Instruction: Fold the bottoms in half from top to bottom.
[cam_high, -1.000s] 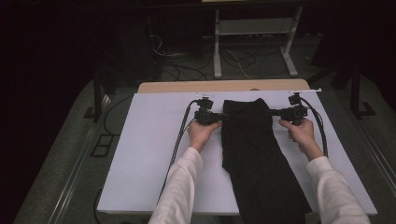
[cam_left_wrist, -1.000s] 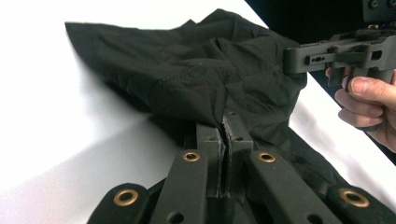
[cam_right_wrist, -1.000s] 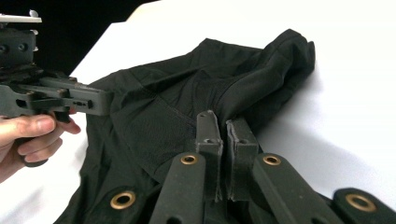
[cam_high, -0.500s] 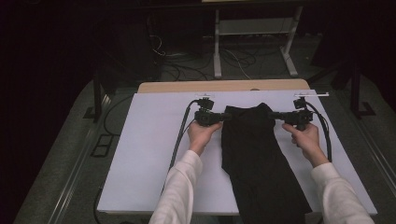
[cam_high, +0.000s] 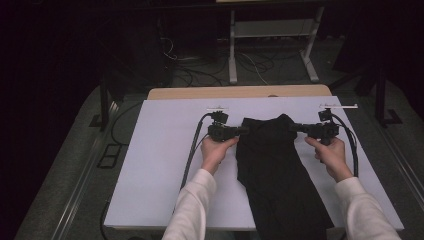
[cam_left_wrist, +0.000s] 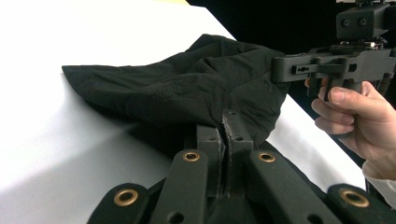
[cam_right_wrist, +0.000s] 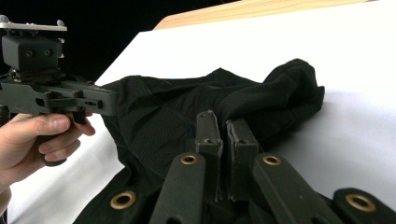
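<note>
High view: left tool (cam_high: 244, 130) and right tool (cam_high: 295, 128) face each other across the far end of a black garment (cam_high: 277, 175), each held in one hand, white sleeves entering from the bottom edge. Left gripper view: jaws pressed together, a fold of the black cloth (cam_left_wrist: 187, 88) pinched between the pads; the cloth rises from the pinch and drapes back onto the white sheet. The other tool (cam_left_wrist: 280, 70) is seen beyond, clamped on the opposite edge. Right gripper view: jaws likewise closed on a fold of the garment (cam_right_wrist: 196, 112). Garment's far end is lifted and bunched between the two tools; the rest lies flat along the white counter (cam_high: 165, 165), running toward the near edge and just over it. Cables trail from each tool across the counter.
</note>
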